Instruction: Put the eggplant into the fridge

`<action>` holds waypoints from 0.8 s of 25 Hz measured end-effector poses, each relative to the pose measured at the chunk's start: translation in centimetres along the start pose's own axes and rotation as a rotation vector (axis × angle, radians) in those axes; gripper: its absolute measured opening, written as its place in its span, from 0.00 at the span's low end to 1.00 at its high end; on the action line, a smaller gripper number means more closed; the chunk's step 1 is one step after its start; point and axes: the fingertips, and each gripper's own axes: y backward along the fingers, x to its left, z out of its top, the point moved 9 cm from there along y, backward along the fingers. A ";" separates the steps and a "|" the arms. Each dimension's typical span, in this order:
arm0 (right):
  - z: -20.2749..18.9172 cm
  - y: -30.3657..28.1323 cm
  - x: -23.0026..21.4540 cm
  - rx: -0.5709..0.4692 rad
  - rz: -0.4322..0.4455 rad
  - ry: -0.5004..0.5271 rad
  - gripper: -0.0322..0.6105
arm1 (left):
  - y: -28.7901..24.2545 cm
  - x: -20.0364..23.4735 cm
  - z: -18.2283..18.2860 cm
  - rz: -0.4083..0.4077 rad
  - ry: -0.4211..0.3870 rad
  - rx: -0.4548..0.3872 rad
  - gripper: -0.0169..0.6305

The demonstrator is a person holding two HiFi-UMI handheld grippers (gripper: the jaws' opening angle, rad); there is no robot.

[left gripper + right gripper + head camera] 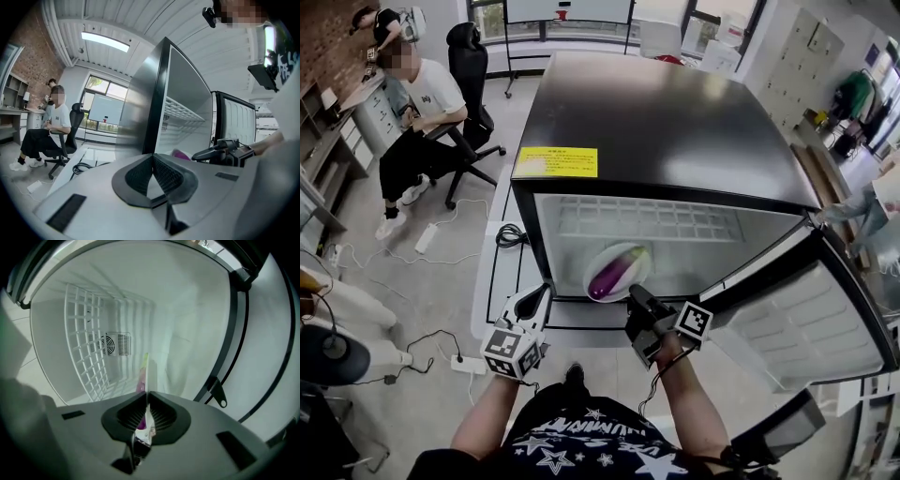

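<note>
My right gripper (636, 298) pinches the near rim of a white plate (600, 258) carrying the eggplant (611, 275) — both are just inside the open fridge (656, 122), low in its mouth. My left gripper (539, 298) hangs outside the fridge, by its front left corner, fingers pressed together on nothing. My judgement: slide the plate deeper, level, then let go and back straight out — clear of the door (806, 319).

Purple eggplant (609, 277) lying on plate (634, 254) inside open fridge (656, 122).
</note>
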 end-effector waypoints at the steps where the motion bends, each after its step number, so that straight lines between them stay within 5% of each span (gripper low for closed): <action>1: 0.1 -0.4 -0.1 -0.002 -0.004 0.002 0.08 | 0.0 0.3 0.0 -0.002 -0.002 0.000 0.04; 20: 1.3 -6.3 -1.9 -0.006 -0.094 0.031 0.08 | 0.1 2.0 0.5 -0.068 -0.043 -0.011 0.04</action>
